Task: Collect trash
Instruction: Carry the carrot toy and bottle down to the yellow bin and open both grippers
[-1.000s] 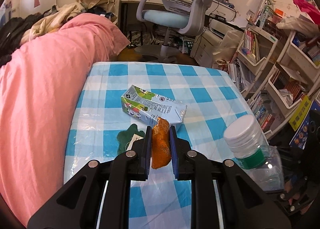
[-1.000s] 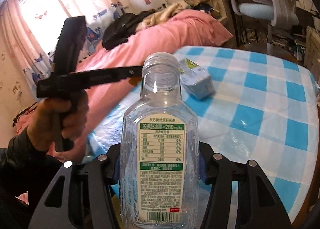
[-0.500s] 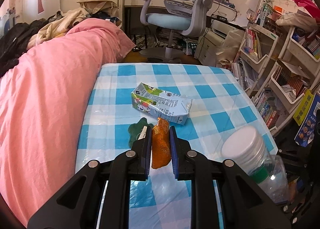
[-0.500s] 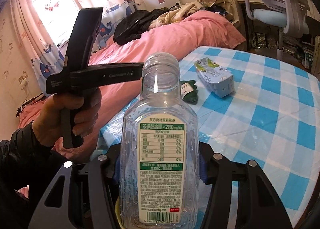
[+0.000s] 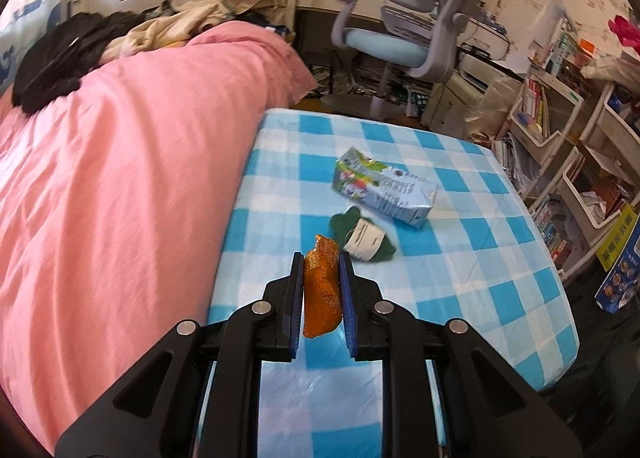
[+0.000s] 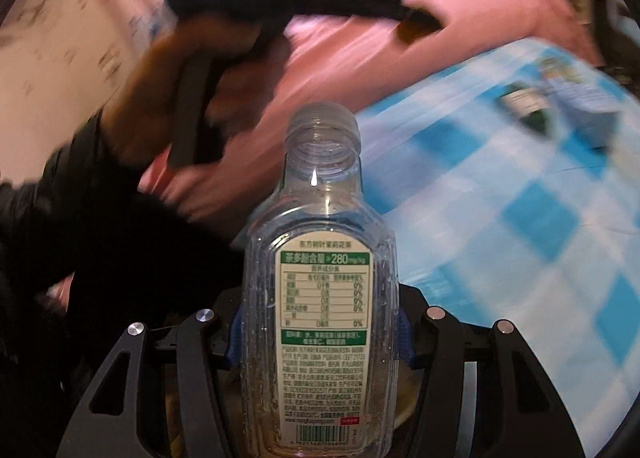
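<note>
While both hand-held grippers [image 5: 322, 298] [image 6: 320, 338] stay loaded, orange peel scrap [image 5: 320, 294] left, clear plastic bottle [image 6: 320, 298] right, the flattened blue-green carton [image 5: 384, 190] lies far-right of the left one.

Blue-and-white checked cloth [image 5: 460, 258] on the table, pink blanket [image 5: 120, 178] on the bed – an orange peel [image 5: 321, 294], a clear bottle [image 6: 320, 298] with a green-and-cream label.

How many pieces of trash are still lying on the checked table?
2: a carton near the middle, and a green wrapper just in front of it. Others may be hidden outside the view.
</note>
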